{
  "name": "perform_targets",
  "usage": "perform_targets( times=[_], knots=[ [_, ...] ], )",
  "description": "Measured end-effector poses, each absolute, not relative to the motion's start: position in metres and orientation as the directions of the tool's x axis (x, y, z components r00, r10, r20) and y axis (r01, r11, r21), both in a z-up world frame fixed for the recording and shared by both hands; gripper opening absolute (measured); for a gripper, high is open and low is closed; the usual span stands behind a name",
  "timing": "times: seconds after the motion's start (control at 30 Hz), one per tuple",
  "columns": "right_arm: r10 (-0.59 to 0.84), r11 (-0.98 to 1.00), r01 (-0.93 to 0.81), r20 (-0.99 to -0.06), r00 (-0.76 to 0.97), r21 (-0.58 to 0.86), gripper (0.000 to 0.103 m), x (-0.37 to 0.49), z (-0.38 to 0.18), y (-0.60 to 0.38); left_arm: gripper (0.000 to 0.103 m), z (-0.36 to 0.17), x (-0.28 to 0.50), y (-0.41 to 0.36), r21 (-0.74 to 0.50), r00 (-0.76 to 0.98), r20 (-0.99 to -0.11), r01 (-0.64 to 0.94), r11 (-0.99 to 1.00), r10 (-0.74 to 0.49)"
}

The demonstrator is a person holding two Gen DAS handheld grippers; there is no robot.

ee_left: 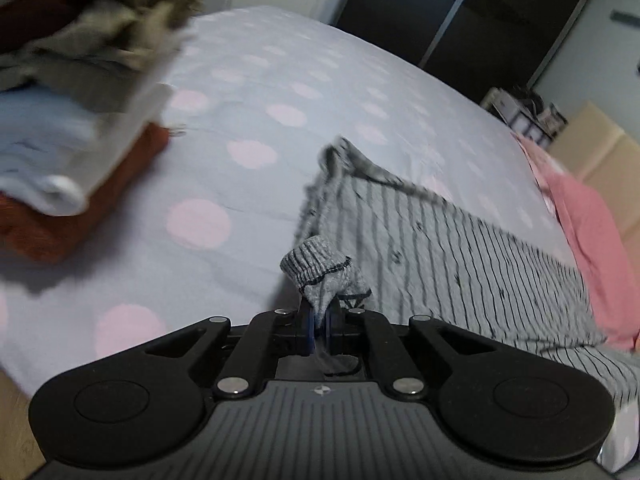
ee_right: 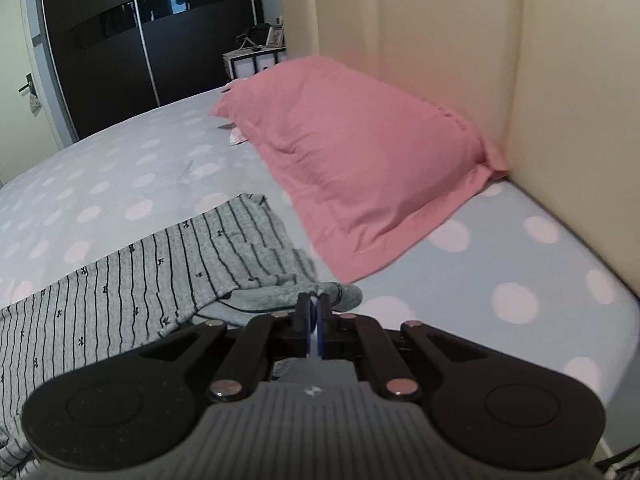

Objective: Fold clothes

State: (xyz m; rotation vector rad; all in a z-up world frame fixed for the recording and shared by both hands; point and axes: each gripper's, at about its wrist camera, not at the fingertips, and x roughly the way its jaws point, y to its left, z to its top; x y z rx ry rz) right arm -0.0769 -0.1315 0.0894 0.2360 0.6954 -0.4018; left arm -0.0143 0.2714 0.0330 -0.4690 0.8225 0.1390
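1. Left claw [ee_left: 319, 322]: fingers pressed together on a bunched fold of the grey striped garment [ee_left: 460, 264]; a ribbed edge of cloth stands up just past the fingertips and a strip of it hangs down between the fingers toward the claw body.
2. Right claw [ee_right: 315, 308]: fingers closed tight on another edge of the same garment [ee_right: 168, 276], the plain grey inner side showing at the pinch point.
3. Garment location: spread on the bed sheet [ee_left: 248, 92], between the 2 claws. It is grey with thin dark stripes and small dark motifs. The far end is rumpled and blurred in the left wrist view.
4. Bed sheet: pale blue-grey with pink dots; bare to the right of the right claw [ee_right: 516, 304].
5. Pink pillow [ee_right: 360, 160]: lies near the garment's far end, its other end touching the cream headboard [ee_right: 440, 40].
6. Stack of folded clothes [ee_left: 72, 128]: on the sheet, left of the garment and well apart from it; rust-red piece at the bottom, white and pale blue above, tan and dark red on top. View is blurred.
7. Background: dark wardrobe doors [ee_right: 120, 40] beyond the far side of the bed.
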Motion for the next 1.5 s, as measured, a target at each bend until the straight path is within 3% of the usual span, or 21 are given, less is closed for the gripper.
perform_targets(
  times=[0.3,0.63,0.7,0.8,0.87,1.03,1.17,1.4,1.5],
  knots=[
    [-0.308,0.874,0.486,-0.775,0.552,-0.001,0.003,-0.144,0.086,-0.138,0.003,0.027,-0.041,0.32,-0.341,0.608,-0.792,-0.377,0.861,-0.048],
    [-0.273,0.942,0.282,-0.899,0.342,-0.179,0.005,-0.136,0.038,-0.115,0.005,-0.028,-0.022,0.323,-0.26,0.412,-0.908,-0.401,0.878,-0.081],
    [-0.289,0.946,0.241,-0.903,0.319,-0.218,0.01,-0.133,0.029,-0.109,0.014,-0.026,-0.018,0.32,-0.235,0.386,-0.919,-0.386,0.892,-0.075],
    [-0.324,0.934,0.256,-0.891,0.319,-0.248,0.028,-0.133,0.03,-0.112,0.032,-0.011,-0.006,0.317,-0.194,0.372,-0.927,-0.353,0.915,-0.053],
    [-0.341,0.924,0.291,-0.878,0.336,-0.247,0.03,-0.133,0.035,-0.118,0.045,0.001,0.007,0.316,-0.178,0.388,-0.921,-0.331,0.927,-0.038],
    [-0.317,0.912,0.382,-0.848,0.425,-0.149,0.031,-0.118,0.044,-0.135,0.045,0.017,0.053,0.307,-0.208,0.486,-0.871,-0.243,0.947,-0.067],
    [-0.303,0.896,0.439,-0.816,0.492,-0.068,0.046,-0.103,0.05,-0.146,0.046,0.011,0.1,0.299,-0.199,0.547,-0.835,-0.202,0.959,-0.058],
    [-0.249,0.886,0.46,-0.785,0.567,0.052,0.047,-0.053,0.03,-0.158,0.046,-0.03,0.154,0.302,-0.244,0.548,-0.834,-0.259,0.934,-0.066],
    [-0.22,0.886,0.457,-0.797,0.563,0.078,0.055,-0.029,0.008,-0.163,0.046,-0.038,0.167,0.305,-0.233,0.532,-0.845,-0.266,0.935,-0.059]
  ],
)
